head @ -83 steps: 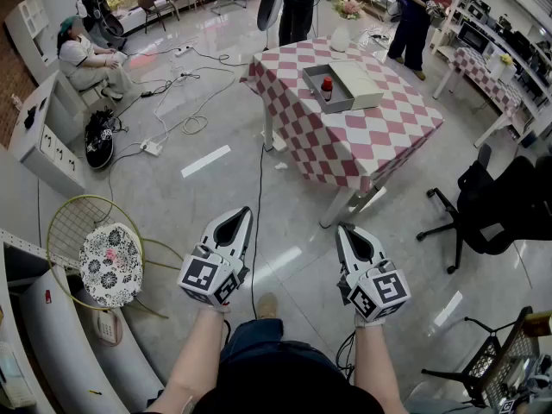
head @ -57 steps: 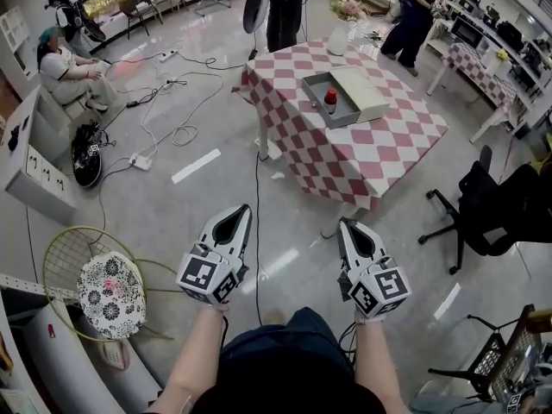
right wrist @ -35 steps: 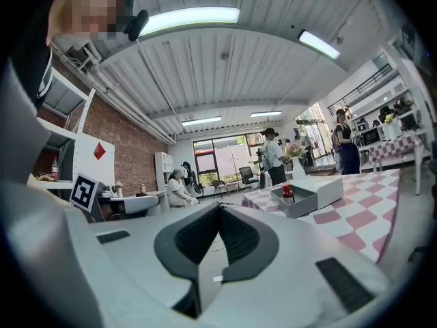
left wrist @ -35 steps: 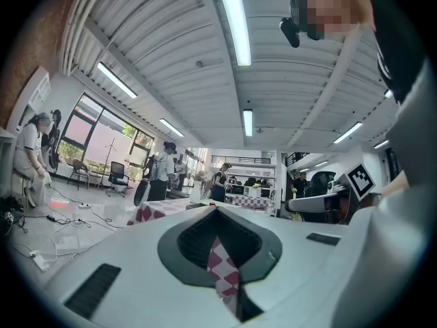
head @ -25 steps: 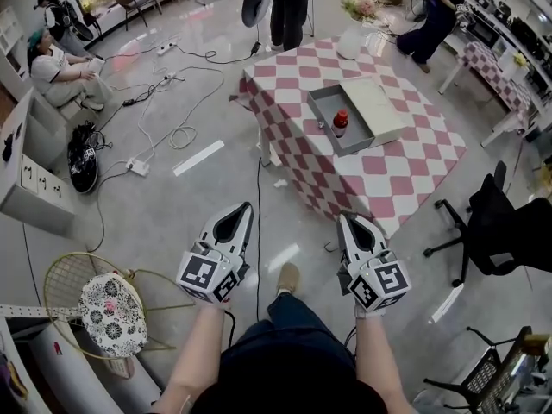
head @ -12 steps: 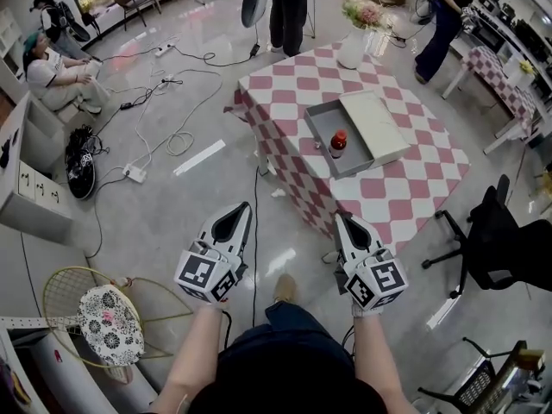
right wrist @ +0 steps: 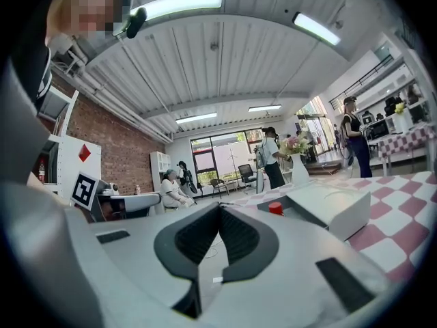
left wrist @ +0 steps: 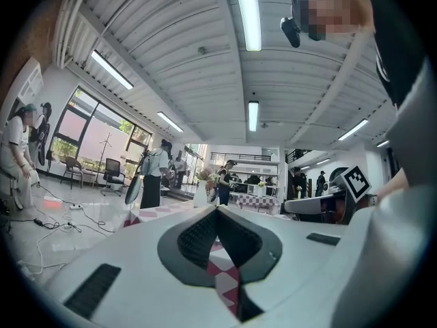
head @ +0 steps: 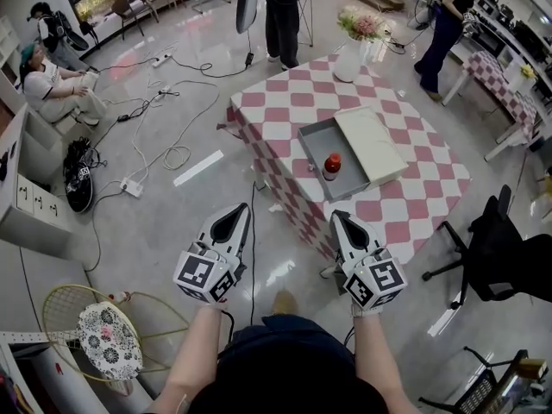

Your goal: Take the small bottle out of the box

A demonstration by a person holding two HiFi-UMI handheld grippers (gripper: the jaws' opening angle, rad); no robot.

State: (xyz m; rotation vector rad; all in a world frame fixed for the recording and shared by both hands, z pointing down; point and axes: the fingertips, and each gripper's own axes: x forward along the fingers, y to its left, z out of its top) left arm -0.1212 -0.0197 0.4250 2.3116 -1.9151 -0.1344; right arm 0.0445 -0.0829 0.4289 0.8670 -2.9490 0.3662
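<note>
A small bottle with a red cap stands upright in an open grey box, whose pale lid lies beside it on the right. The box rests on a table with a red-and-white checked cloth. Both grippers hang over the floor short of the table's near corner. My left gripper is shut and holds nothing; so is my right gripper. In the right gripper view the bottle's red cap shows just past the jaws, beside the box. The left gripper looks along the checked cloth.
A white vase with flowers stands at the table's far corner. A black office chair is on the right. One person stands behind the table, another at the back right. Cables lie on the floor at left.
The table, box and bottle have come nearer and lower in the head view as I walk up. Both grippers stay shut in front of me.
</note>
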